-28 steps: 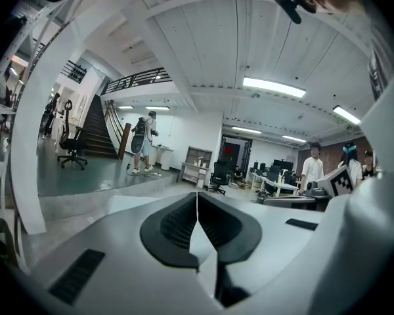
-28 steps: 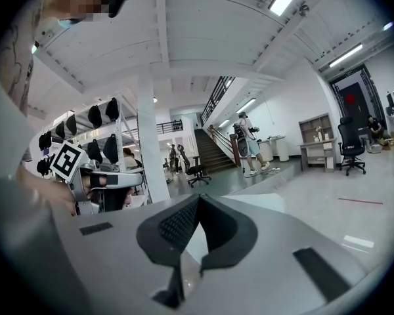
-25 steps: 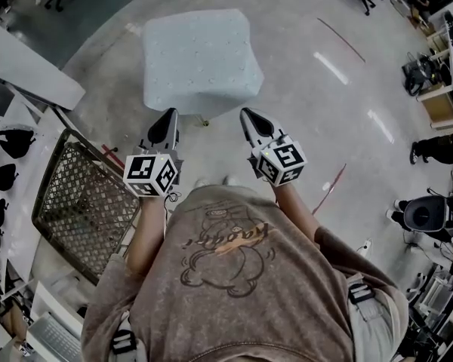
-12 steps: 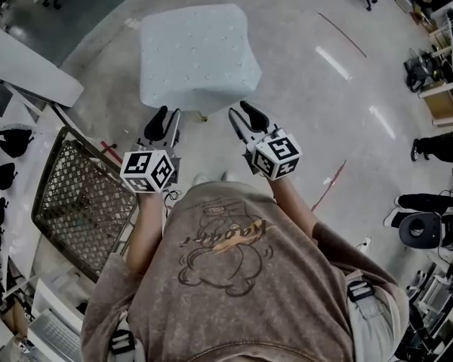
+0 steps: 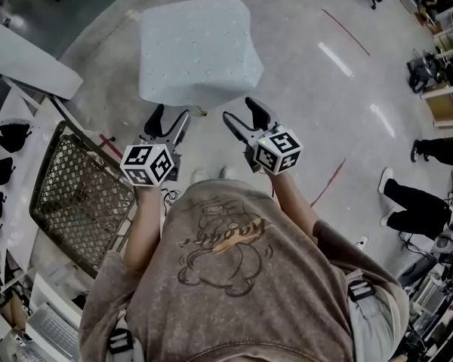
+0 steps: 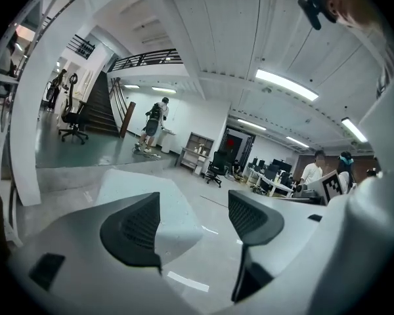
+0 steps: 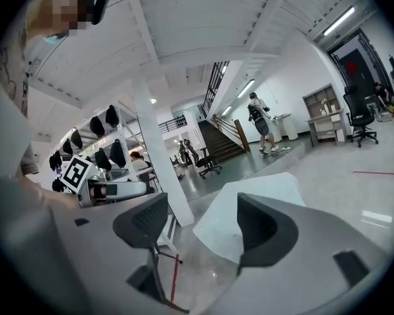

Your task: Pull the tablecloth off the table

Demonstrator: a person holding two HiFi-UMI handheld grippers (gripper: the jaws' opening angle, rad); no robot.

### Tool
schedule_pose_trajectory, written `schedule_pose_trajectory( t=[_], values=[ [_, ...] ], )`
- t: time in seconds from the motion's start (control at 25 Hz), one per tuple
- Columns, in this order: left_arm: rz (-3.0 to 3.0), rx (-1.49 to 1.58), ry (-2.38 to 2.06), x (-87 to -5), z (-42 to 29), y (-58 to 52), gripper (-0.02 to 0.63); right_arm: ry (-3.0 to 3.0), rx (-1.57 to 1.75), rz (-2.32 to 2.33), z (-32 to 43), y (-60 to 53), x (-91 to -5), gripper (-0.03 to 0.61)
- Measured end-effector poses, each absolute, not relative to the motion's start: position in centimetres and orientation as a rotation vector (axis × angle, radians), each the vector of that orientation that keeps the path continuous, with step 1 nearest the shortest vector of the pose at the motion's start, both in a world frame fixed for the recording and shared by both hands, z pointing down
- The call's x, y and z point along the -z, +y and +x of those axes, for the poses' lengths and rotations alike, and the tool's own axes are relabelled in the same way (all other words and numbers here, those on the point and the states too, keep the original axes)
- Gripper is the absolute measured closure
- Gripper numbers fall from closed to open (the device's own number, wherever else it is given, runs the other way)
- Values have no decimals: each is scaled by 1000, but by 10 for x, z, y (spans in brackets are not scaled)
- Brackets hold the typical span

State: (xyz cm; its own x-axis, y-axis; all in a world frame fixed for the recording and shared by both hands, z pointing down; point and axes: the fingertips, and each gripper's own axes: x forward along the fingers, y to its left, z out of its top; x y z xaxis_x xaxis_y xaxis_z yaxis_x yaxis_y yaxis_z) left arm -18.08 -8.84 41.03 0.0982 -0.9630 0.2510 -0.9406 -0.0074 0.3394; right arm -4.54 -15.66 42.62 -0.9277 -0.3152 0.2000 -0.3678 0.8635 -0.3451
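Left hand-held gripper (image 5: 171,116) and right hand-held gripper (image 5: 240,110), jaws just opening, empty, hover seemingly just short of the tablecloth (image 5: 200,51).

left gripper (image 6: 194,205): fingers (image 6: 134,227) apart, just been opening, nothing between | tablecloth (image 6: 128,184): pale, lower left, beyond left finger | floor (image 6: 217,202): glossy, centre | staircase (image 6: 102,110): upper left

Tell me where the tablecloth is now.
Head view, top centre: the tablecloth lies spread just beyond the open left claw and the open right claw.
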Motion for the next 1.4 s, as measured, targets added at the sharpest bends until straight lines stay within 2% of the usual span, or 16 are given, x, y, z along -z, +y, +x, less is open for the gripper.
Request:
schedule_pose_trajectory(
  t=[0.44, 1.4],
  values=[
    [1811, 100, -1849, -484, -222, -97, 285, -2767, -729, 531, -51, -182, -505, 190],
    [1627, 49, -1784, -707, -276, -146, 268, -2558, -793, 503, -62, -254, -725, 166]
  ],
)
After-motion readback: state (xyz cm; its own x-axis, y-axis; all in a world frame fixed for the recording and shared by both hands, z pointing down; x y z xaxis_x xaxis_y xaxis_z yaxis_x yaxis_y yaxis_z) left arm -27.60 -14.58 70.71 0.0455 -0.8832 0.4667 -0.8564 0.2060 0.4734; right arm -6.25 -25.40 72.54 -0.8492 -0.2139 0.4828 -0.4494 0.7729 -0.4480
